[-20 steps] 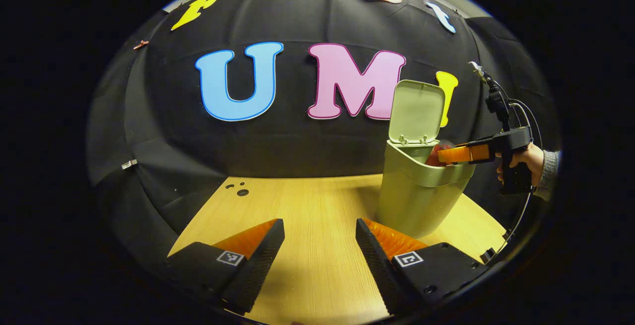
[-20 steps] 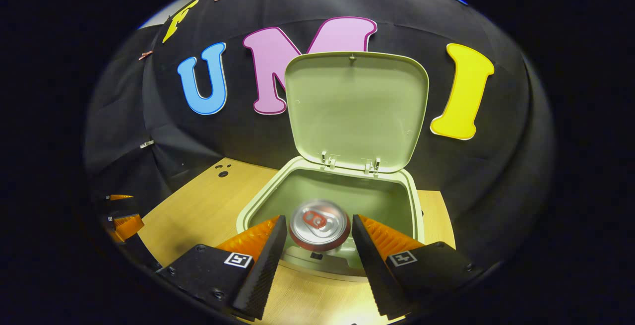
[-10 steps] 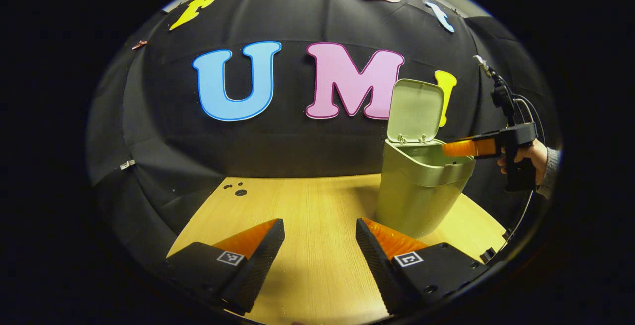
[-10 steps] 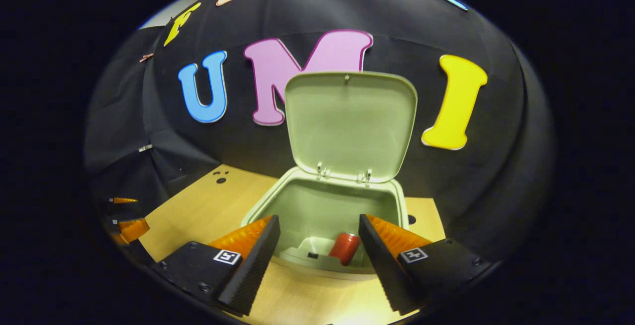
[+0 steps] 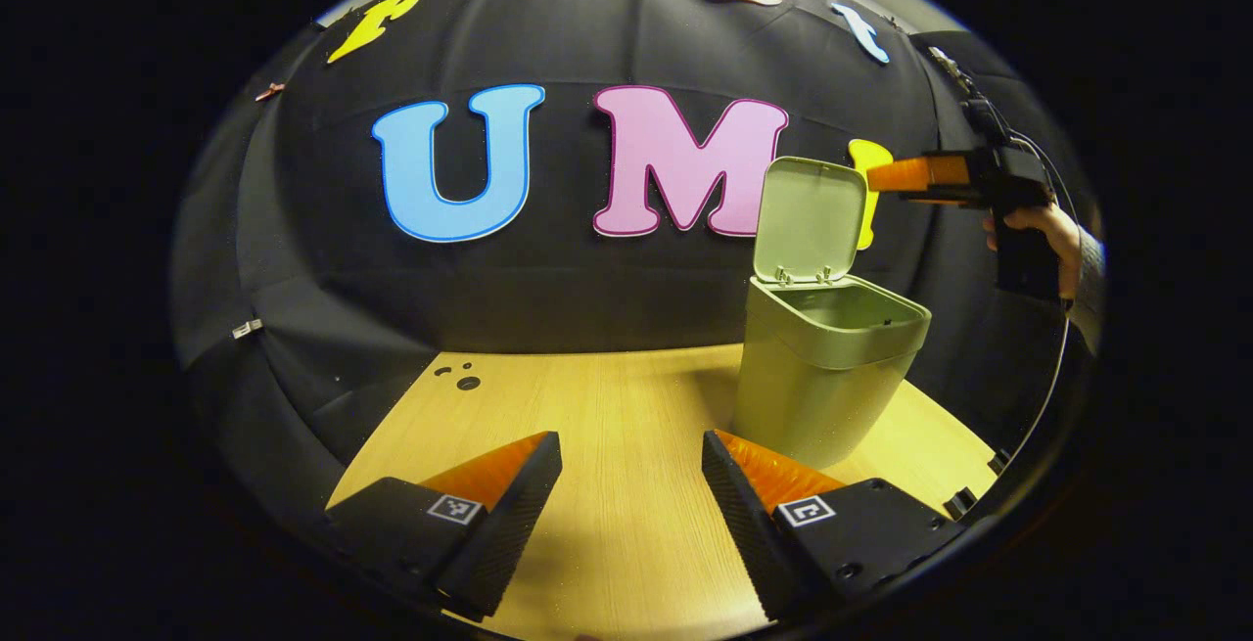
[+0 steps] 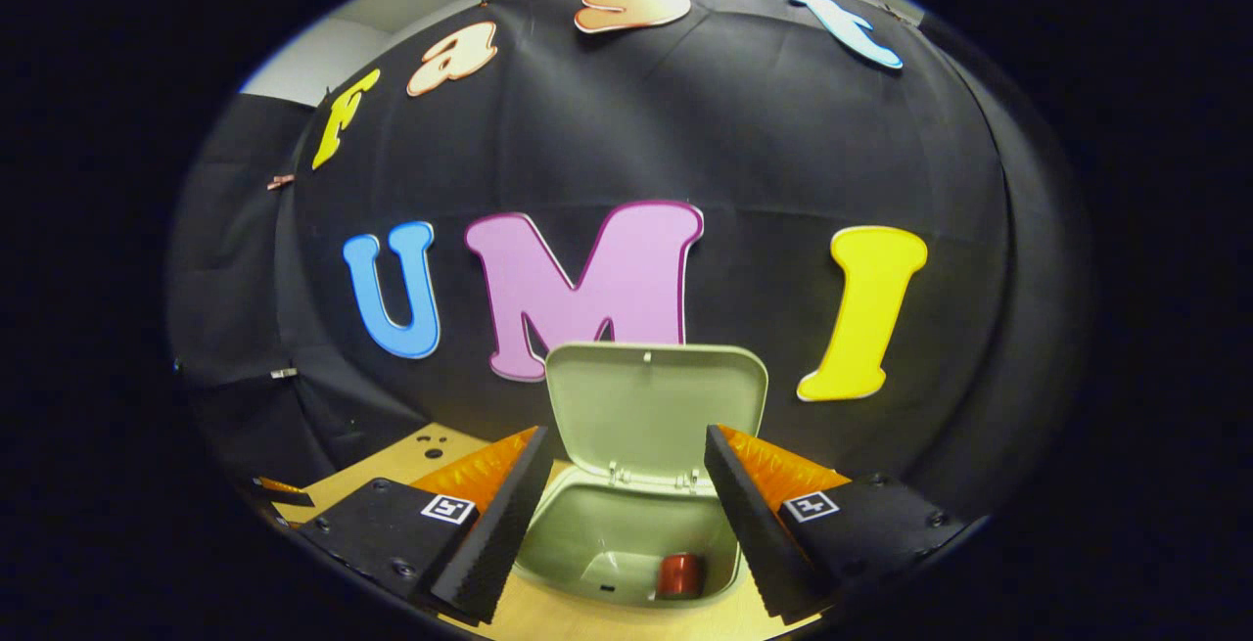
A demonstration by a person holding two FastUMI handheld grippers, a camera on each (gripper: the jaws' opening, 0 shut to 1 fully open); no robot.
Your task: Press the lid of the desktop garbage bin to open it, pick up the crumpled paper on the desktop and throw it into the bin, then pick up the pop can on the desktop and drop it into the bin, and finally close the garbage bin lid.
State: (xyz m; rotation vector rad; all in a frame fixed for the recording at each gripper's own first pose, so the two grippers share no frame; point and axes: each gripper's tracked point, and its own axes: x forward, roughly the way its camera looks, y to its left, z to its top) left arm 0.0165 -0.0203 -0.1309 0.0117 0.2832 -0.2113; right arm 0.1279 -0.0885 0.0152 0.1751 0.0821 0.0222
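Note:
A pale green desktop bin stands on the wooden table, its lid raised upright at the back. In the right gripper view I look down into the bin, where the red pop can lies at the bottom below the raised lid. My right gripper hangs open above the bin with nothing between its fingers. In the left gripper view that right gripper is high up, level with the lid's top, held by a hand. My left gripper stands open over the table.
The black cloth wall closes off the back and both sides. A few small dark holes mark the table's far left corner. The bin stands near the table's right rear; bare tabletop stretches left of it.
The pop can left my right gripper and fell to the bottom of the bin. My right gripper, still open, then rose well above the bin. The left gripper has stayed in place.

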